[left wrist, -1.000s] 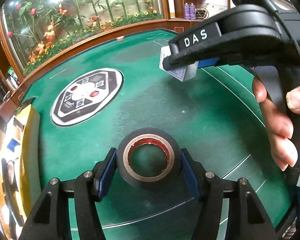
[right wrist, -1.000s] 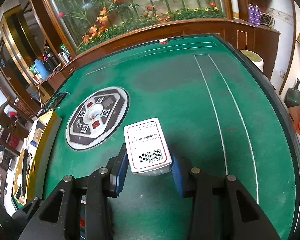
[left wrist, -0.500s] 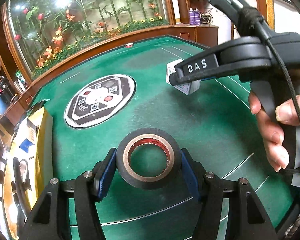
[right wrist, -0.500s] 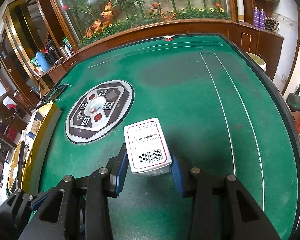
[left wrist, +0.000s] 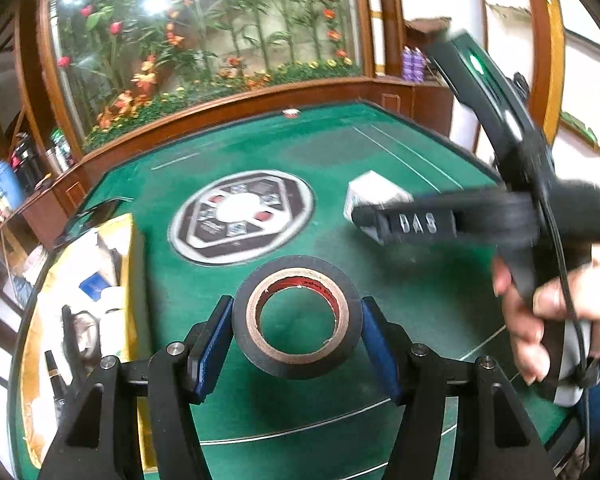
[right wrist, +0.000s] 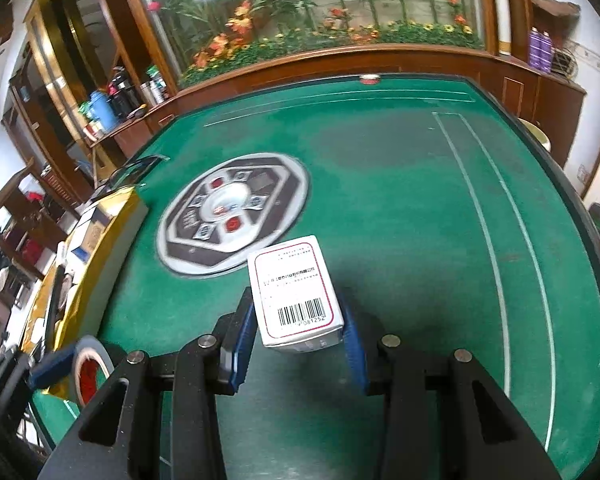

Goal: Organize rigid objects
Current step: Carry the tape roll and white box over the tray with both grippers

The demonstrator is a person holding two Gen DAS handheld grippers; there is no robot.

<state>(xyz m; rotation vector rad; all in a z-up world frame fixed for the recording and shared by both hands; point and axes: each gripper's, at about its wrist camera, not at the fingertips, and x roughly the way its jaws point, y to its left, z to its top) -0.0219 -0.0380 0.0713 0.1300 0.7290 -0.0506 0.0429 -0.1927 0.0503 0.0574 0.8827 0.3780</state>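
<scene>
Above the green felt surface point(right wrist: 400, 184), the left hand-held gripper point(left wrist: 296, 338) grips a roll of black tape point(left wrist: 296, 316) between its blue pads, jaws about half open. The right hand-held gripper point(right wrist: 300, 332) clamps a white barcoded box point(right wrist: 296, 292), jaws narrower.
</scene>
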